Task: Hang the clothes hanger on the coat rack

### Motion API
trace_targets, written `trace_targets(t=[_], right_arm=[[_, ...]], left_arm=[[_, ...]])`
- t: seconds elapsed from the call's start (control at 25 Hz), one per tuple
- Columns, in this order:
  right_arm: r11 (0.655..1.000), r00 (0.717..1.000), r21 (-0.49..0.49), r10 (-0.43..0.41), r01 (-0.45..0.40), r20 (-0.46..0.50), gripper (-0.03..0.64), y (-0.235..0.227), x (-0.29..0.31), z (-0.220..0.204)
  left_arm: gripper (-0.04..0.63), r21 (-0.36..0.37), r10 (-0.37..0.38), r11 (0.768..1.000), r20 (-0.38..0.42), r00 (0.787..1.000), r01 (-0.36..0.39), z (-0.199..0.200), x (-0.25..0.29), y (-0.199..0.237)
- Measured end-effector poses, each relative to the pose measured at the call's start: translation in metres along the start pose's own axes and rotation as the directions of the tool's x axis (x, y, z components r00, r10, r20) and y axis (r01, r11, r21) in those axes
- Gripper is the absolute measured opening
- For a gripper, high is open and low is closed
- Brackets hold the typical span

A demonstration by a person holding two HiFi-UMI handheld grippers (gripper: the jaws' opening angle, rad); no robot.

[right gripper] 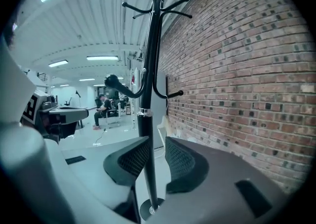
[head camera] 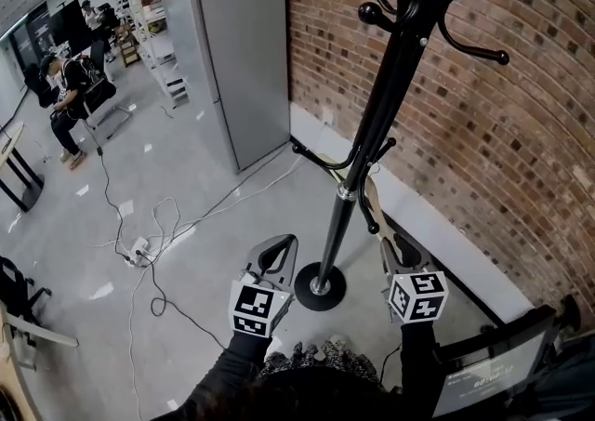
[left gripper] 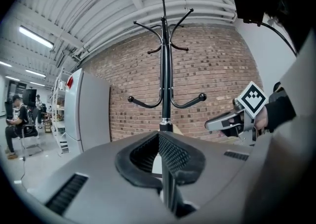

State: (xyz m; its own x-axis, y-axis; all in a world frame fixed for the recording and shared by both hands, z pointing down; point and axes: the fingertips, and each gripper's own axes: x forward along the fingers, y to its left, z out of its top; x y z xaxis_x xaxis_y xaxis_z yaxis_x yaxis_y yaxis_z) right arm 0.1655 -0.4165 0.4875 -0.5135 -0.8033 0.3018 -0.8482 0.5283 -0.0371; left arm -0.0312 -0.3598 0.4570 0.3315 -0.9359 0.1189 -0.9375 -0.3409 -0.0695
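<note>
We held the left gripper [head camera: 282,250] closed, empty. We held the right gripper [head camera: 395,250] open (gripping nothing) near the rack [head camera: 372,122].

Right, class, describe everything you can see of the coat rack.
The coat rack is a glossy black, metal-looking pole, upright on a round base on the grey floor, close to the brick wall. A silver collar joins two pole sections. Curved ball-tipped hooks branch off up high and lower down; the upper ones are bare. A pale wooden piece shows just behind the pole; whether it touches, I cannot tell.
</note>
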Motion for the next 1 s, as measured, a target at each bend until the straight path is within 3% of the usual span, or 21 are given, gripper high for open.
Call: trace_targets(t=[0.16,0.52,1.0], right_arm=[[0.999,0.997,0.001,-0.047,0.047,0.060,0.012,0.018,-0.029,0.010],[0.984,0.982,-0.021,-0.173,0.175,0.079,0.009,0.065,-0.087,0.000],[0.962,0.960,-0.007,-0.271,0.272,0.065,0.009,0.090,-0.140,-0.017]], left_arm=[[0.008,0.027,-0.076,0.997,0.006,0.997,0.076,0.001,-0.014,-0.009],[0.008,0.059,-0.212,0.976,0.026,0.977,0.211,-0.001,-0.057,-0.027],[0.008,0.058,-0.285,0.958,0.029,0.958,0.283,-0.006,-0.100,-0.050]])
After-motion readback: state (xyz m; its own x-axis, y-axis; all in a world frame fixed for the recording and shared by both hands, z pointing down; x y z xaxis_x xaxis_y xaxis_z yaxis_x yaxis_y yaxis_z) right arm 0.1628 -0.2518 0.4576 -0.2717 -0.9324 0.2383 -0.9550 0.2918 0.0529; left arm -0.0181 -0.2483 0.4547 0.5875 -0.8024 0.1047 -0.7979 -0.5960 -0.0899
